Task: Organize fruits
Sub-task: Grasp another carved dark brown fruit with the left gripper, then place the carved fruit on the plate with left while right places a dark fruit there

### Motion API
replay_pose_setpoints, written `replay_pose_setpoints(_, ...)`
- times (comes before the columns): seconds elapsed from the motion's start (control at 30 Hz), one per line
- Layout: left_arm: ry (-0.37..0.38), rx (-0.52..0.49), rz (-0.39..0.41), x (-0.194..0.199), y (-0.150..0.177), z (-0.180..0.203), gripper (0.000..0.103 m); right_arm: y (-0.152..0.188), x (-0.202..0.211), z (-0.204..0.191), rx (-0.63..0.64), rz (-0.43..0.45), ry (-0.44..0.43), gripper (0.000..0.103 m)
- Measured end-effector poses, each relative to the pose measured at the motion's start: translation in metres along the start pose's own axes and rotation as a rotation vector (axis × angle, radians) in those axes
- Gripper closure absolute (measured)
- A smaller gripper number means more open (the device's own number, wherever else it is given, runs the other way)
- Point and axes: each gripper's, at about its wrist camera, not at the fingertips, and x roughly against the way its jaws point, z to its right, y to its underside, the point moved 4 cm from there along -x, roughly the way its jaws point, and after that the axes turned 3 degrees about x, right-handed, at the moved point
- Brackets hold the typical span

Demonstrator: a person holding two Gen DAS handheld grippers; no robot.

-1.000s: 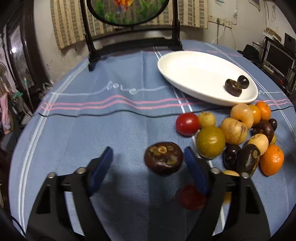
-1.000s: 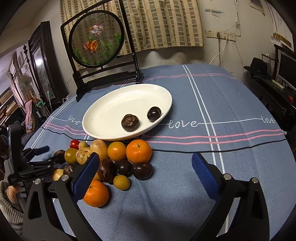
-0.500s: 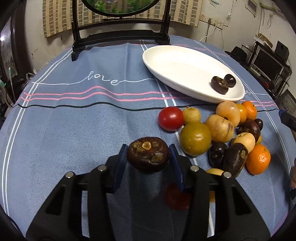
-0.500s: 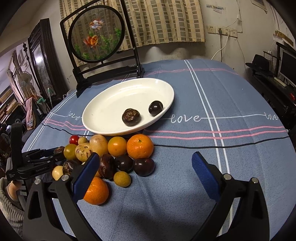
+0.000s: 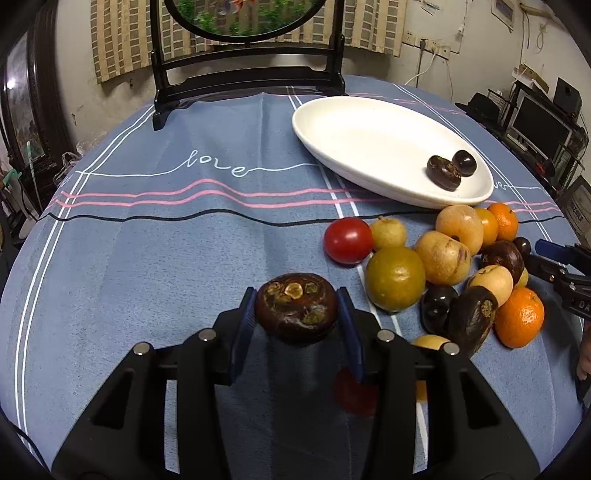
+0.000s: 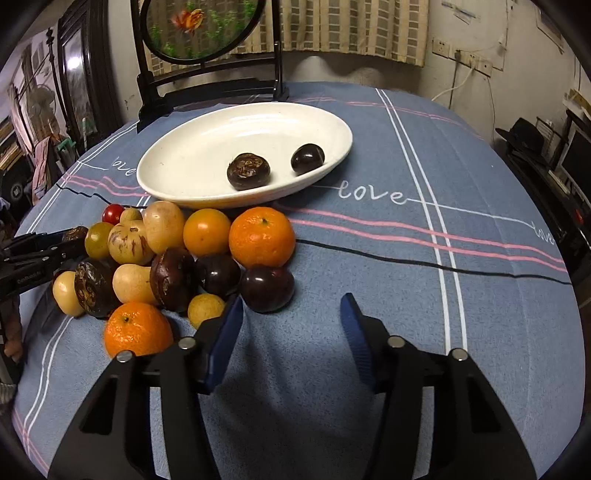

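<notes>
Nearest in the left wrist view, the left tool (image 5: pixel 296 319) is clamped on a dark brown fruit (image 5: pixel 296 307), its blue pads pressed against both sides and the fruit lifted just clear of the blue cloth (image 5: pixel 166 266) that covers the desk. A red fruit (image 5: pixel 355 391) lies on the cloth, partly hidden behind the tool's right finger. In the right wrist view the right tool (image 6: pixel 291 332) has its jaws closing with only bare cloth between them; its left pad (image 6: pixel 223 343) stands just beside a small yellow fruit (image 6: pixel 205 309) and a dark plum (image 6: pixel 267 288). Beyond both tools lies the heap of loose fruit, touching one another: an orange (image 6: pixel 137 328) at the near edge, brown and tan fruit behind it, a second orange (image 6: pixel 261 236) and a yellow-orange fruit (image 6: pixel 207 232) at the far side, with a green fruit (image 5: pixel 394 277) and a red tomato (image 5: pixel 348 240) on the heap's left end. Just past the heap, almost touching it, sits a white oval dish (image 6: pixel 207 155) holding two dark fruit, a rough brown one (image 6: pixel 248 171) and a smooth one (image 6: pixel 307 158), near each other at one end. At the far edge of the desk stands a round screen (image 6: pixel 199 26) painted with goldfish, in a black stand, before a checked curtain (image 6: pixel 351 26).
</notes>
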Motion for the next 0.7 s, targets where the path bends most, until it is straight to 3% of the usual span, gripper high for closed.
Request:
replay_pose_setpoints(0.23,0.015,0.009,-0.016,-0.003,0.001,-0.001,0.059,-0.003,-0.006,-0.007,0.021,0.018,-0.028,0.056)
replay_pose_setpoints(0.33,0.022,0.016,-0.021,-0.004,0.001,-0.001,0.059,-0.006,-0.009,-0.009,0.021,0.015,-0.055,0.069)
replay_pose_setpoints(0.53,0.025,0.016,-0.020,-0.004,0.001,-0.001,0.059,-0.007,-0.009,-0.007,0.010,0.008,-0.069,0.071)
replay_pose_setpoints(0.7,0.023,-0.005,0.074,0.015,-0.004,0.004,0.059,-0.013,0.006,0.004,-0.040,0.062,-0.064,0.071)
